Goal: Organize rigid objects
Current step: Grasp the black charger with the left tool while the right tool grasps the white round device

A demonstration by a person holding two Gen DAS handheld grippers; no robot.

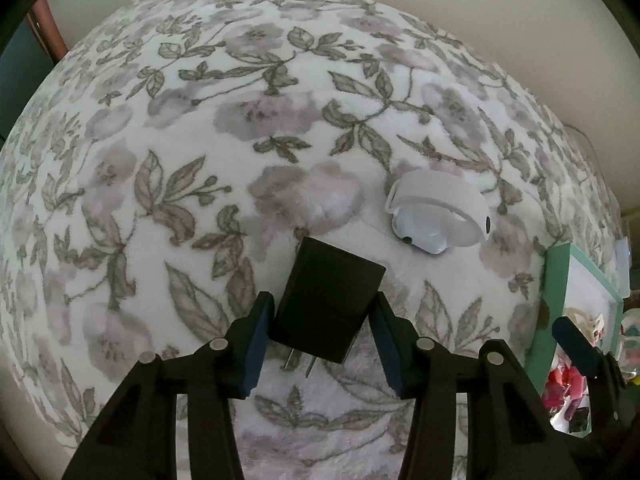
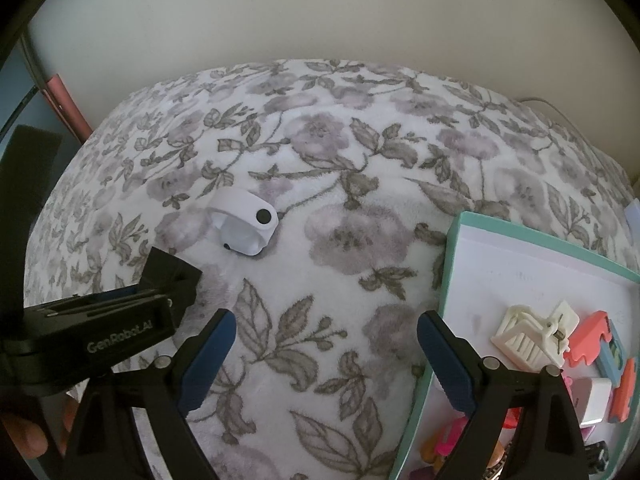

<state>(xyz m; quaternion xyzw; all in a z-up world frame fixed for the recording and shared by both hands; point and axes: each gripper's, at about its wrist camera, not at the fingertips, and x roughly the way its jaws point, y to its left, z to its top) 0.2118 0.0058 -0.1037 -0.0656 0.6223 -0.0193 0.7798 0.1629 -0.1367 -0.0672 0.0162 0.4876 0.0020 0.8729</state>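
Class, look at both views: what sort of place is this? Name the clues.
Probably a bedroom at home: a plush floral blanket against a plain wall, with a teal box of small household items.

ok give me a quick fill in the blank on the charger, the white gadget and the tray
1. The black charger lies between the fingers of the ____ gripper.
2. The charger's metal prongs point ____ the left wrist camera.
3. The white gadget lies on the floral blanket, ____ the teal-rimmed tray.
4. The right gripper hangs over the blanket with nothing between its ____ fingers.

Missing words: left; toward; outside; blue
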